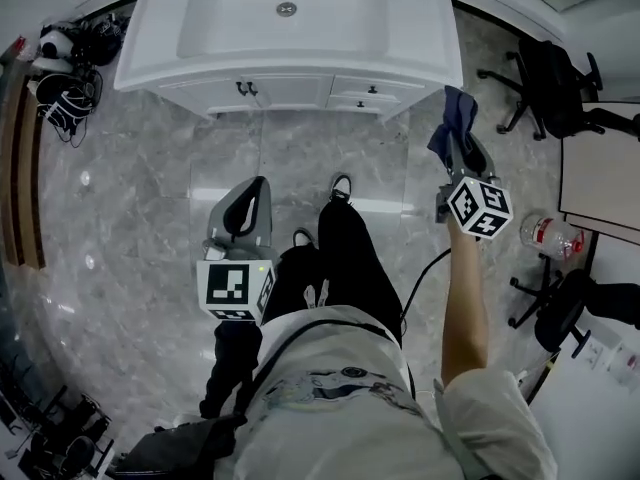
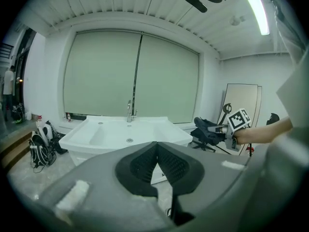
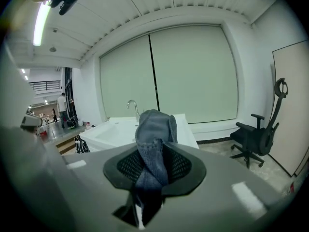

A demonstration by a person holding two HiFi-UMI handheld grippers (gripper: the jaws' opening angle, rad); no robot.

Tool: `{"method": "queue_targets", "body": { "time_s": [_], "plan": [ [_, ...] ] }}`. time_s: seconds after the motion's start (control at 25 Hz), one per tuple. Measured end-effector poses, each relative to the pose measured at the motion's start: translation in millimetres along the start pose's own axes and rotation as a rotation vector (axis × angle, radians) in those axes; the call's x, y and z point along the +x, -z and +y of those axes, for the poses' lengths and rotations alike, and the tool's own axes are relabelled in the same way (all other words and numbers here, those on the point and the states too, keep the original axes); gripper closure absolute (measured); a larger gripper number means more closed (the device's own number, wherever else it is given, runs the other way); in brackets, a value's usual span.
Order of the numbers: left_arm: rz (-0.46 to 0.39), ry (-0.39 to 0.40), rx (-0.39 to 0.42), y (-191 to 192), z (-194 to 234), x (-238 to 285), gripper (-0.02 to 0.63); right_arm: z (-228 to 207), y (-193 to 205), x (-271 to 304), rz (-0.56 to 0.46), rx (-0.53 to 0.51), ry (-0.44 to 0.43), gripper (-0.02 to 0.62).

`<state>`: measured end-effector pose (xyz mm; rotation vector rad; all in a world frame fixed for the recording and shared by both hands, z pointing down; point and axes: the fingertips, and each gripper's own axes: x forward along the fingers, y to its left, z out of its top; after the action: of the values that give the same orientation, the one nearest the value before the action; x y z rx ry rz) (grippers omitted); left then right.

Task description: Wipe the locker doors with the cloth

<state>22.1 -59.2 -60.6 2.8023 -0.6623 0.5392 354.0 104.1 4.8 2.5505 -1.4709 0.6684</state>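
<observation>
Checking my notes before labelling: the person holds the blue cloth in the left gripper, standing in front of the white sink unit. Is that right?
Not the left: the blue cloth is clamped in the right gripper, as the right gripper view shows. The left gripper is shut on nothing. The rest stands: the white sink unit is ahead.

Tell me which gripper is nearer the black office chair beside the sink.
Right. The right gripper, shut on the blue cloth, is just left of the chair; the left gripper sits beyond the person's legs.

Bright ceiling tube light [image 3: 40,23]; fisheye edges dark, curved.
</observation>
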Motion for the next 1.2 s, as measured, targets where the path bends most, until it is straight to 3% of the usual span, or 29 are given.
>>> {"method": "queue_targets", "body": {
  "time_s": [0.28,0.6,1.2],
  "plan": [
    [0.05,-0.06,-0.045,55.0,7.5,-44.1,0.604,19.0,51.1,-24.6,0.012,-0.05,0.009,0.492],
    [0.087,-0.149,-0.102,175.9,13.4,-10.2,0.604,-14.2,126.7,48.9,-0.068,-0.137,0.03,0.492],
    [-0.238,-0.086,-0.005,343.6,31.1,170.9,0.604,-69.1,231.8,178.4,-0.445,-0.345,0.065,0.492]
  ]
}}
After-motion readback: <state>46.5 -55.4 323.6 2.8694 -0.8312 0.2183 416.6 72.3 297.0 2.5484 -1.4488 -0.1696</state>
